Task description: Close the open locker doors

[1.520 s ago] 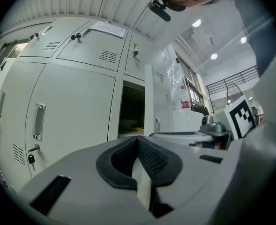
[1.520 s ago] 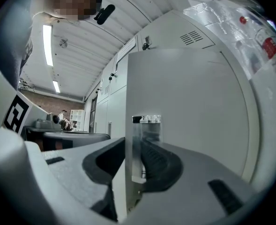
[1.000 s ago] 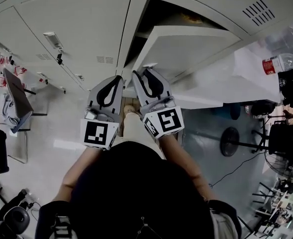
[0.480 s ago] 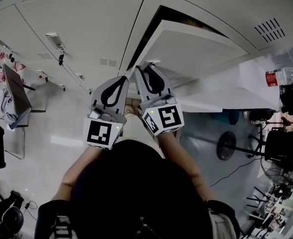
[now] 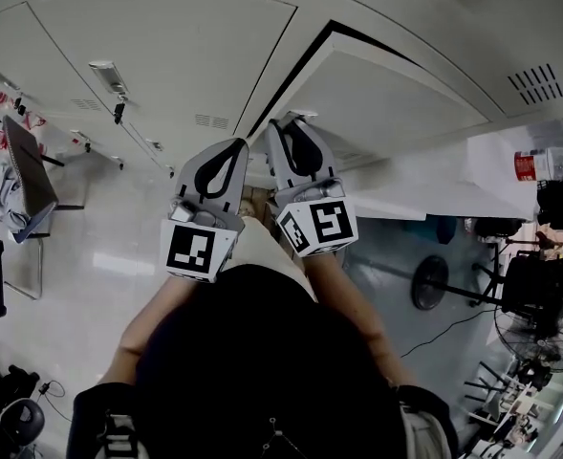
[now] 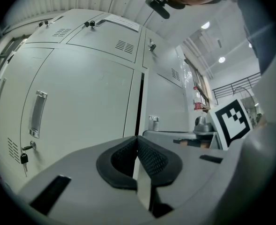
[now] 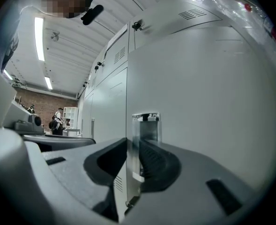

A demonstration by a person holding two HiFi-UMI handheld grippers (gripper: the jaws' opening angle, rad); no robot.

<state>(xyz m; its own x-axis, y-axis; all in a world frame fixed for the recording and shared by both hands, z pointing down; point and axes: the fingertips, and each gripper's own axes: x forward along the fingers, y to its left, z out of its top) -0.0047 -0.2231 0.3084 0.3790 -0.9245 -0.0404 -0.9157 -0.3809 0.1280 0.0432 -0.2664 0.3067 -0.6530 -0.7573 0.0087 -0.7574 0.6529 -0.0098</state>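
Door [image 5: 386, 103] is standing ajar. Right gripper [image 7: 133, 144] jaws have just been closing and are pinching its upright free edge at the handle [image 7: 145, 125]. Left gripper [image 6: 138, 138], jaws together and empty, is hovering just left of that edge.

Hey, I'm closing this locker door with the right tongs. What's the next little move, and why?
Probably push the door inward until it sits flush. A dark gap shows along its edge, and the right tongs, which have just been closing, have the handle between them.
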